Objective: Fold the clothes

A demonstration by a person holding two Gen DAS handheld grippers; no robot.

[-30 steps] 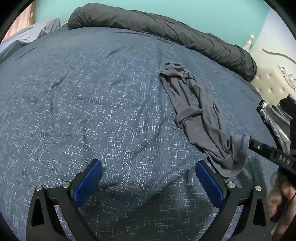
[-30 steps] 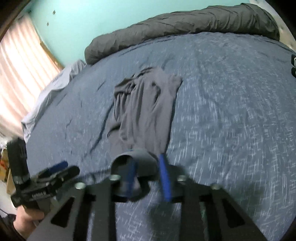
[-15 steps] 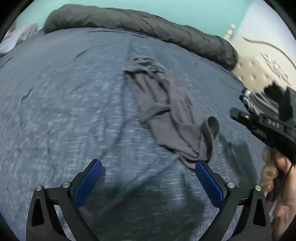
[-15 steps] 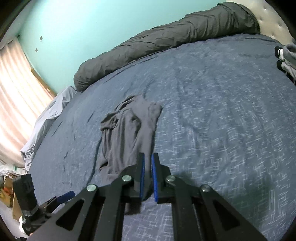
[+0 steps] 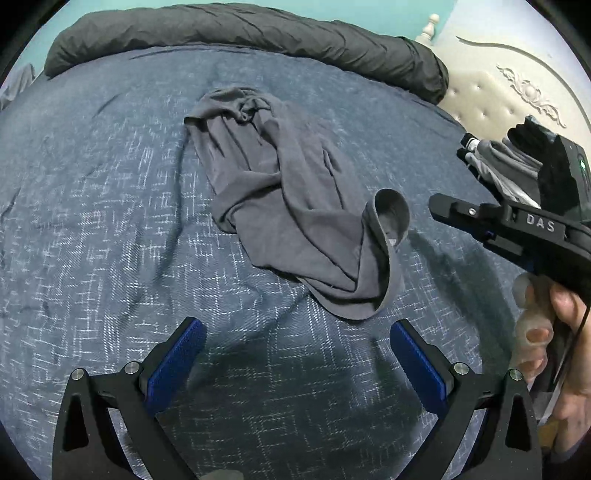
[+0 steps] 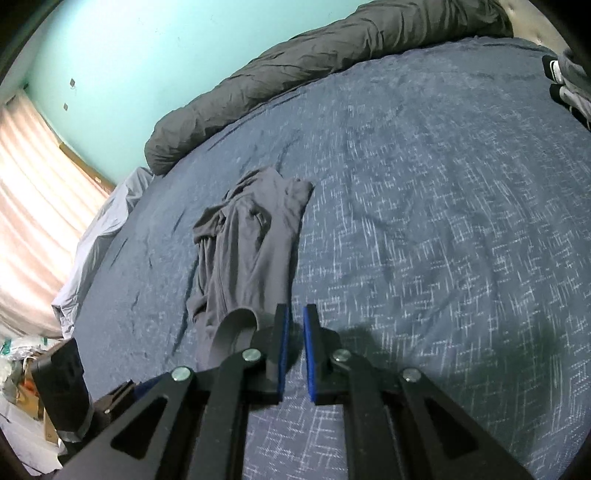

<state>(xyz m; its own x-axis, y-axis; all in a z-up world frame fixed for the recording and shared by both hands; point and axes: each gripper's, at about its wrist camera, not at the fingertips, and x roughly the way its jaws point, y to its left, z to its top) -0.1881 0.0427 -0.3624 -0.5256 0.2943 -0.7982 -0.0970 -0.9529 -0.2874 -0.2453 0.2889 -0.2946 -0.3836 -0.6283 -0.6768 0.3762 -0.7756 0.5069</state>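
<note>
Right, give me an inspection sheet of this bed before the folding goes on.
Surface: blue bedspread, wrinkled.
Job's things: grey garment, crumpled, one edge curled upward.
Clutter: rolled duvet along the far edge; clothes pile near the headboard.
Grippers: left gripper open, empty; right gripper shut, empty, beside the garment's curled edge.
Cables: thin black cable by the hand.
Surroundings: teal wall, curtain.

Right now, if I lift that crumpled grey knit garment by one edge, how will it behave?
The crumpled grey knit garment is probably floppy: it lies in soft folds on the blue patterned bedspread. It likely weighs little, since one thin edge curls upward unsupported. Expect it to drape and bunch, not slide flat.
</note>
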